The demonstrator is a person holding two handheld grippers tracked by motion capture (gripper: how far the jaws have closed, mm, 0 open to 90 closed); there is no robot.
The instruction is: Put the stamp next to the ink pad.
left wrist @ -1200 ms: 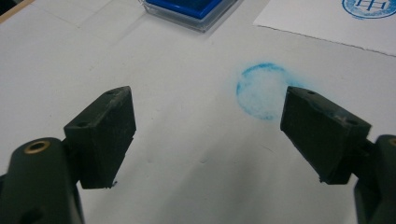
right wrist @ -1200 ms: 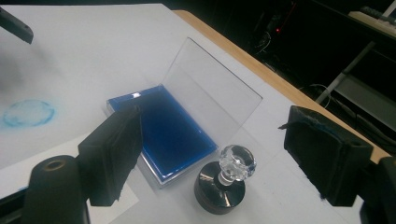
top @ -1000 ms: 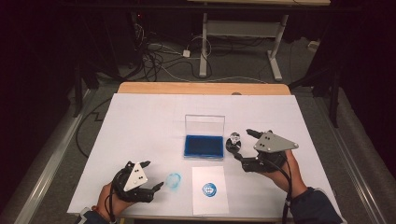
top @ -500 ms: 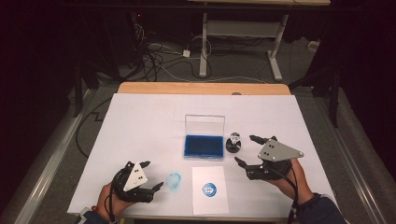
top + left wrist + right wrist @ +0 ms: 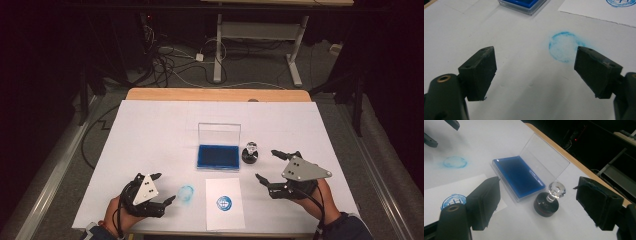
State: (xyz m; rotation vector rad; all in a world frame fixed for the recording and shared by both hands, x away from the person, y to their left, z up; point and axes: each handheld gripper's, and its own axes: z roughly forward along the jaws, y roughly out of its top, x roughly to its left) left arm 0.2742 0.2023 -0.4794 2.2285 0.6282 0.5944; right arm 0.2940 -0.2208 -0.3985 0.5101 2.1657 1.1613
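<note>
Beside the stamp (image 5: 250,153), right gripper (image 5: 277,166) low, jaws apart, empty

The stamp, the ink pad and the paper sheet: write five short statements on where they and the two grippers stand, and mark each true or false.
1. The stamp stands upright on the table, beside the ink pad. True.
2. The right gripper is shut on the stamp. False: its jaws are wide open and the stamp stands free beyond them.
3. The ink pad's clear lid is closed. False: the lid stands open behind the blue pad.
4. The paper sheet bears a round blue print. True.
5. The left gripper holds the paper sheet. False: it is open and empty, next to a blue smudge on the table cover.
</note>
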